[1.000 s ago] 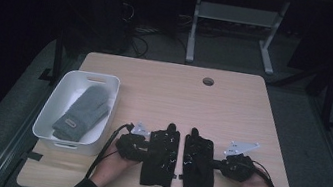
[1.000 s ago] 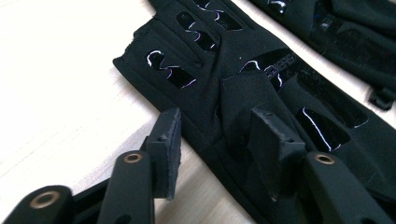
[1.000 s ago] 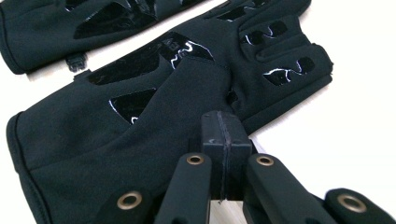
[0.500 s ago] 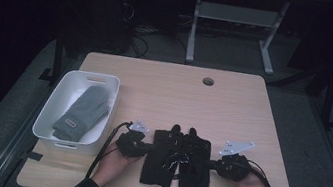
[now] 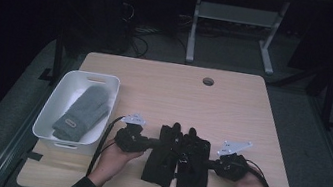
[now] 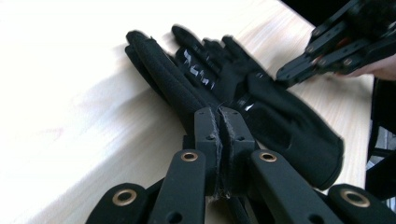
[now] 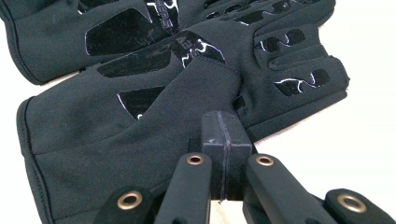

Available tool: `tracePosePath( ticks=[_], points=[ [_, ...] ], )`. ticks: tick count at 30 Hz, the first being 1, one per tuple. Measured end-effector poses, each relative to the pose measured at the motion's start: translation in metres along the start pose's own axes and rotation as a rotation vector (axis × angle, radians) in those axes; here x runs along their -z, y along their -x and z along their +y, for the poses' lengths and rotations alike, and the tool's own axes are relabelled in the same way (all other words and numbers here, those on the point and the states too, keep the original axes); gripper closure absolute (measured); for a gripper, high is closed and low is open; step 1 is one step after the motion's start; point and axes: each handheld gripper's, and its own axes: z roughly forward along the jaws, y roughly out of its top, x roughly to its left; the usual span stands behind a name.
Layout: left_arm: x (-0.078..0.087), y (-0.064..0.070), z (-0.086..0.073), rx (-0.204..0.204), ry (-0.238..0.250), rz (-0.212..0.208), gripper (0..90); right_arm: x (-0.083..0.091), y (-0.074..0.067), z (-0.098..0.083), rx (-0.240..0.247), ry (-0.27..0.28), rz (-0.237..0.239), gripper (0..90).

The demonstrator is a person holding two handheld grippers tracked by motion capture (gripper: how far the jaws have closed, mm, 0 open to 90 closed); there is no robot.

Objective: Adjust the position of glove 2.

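Two black gloves lie palm up, side by side and touching, near the table's front edge. The left glove point(image 5: 163, 156) and the right glove point(image 5: 193, 167) carry shiny grip prints. My left gripper point(image 5: 154, 143) is shut, its tips against the left glove's outer edge point(image 6: 280, 126). My right gripper point(image 5: 209, 164) is shut too, its tips against the right glove's outer edge point(image 7: 116, 126), where the fabric bunches up a little. No fabric shows between either pair of pads. The left glove point(image 7: 70, 32) lies beyond the right one in the right gripper view.
A white tray point(image 5: 46, 117) stands at the table's left with a grey mitten point(image 5: 81, 112) inside it. A round cable hole point(image 5: 208, 81) sits near the far edge. A metal stand point(image 5: 237, 18) is on the floor behind the table.
The two gloves lay a little apart a second ago and now touch. Both grippers moved in toward the middle and stand at the gloves' outer edges.
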Motion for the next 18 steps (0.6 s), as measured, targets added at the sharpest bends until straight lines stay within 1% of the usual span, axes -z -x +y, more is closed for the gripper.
tracePosePath(
  ticks=[2, 3, 5, 13, 18],
  points=[
    [0.002, 0.0, 0.003, 0.0, 0.014, -0.009, 86.2, -0.001, 0.0, 0.001, 0.003, -0.001, 0.001, 90.0],
    [0.002, 0.0, 0.004, 0.007, 0.026, -0.018, 86.2, -0.001, 0.0, 0.001, 0.007, 0.001, 0.001, 90.0],
    [0.002, -0.001, 0.006, 0.015, 0.033, -0.031, 86.2, -0.002, -0.001, 0.002, 0.004, -0.002, 0.001, 90.0],
    [0.004, 0.001, 0.012, 0.021, 0.062, -0.043, 86.3, -0.007, -0.002, 0.006, 0.019, -0.001, 0.003, 90.0],
    [0.004, 0.002, 0.014, 0.021, 0.068, -0.047, 86.3, -0.007, -0.002, 0.007, 0.015, -0.005, 0.001, 90.0]
  ],
)
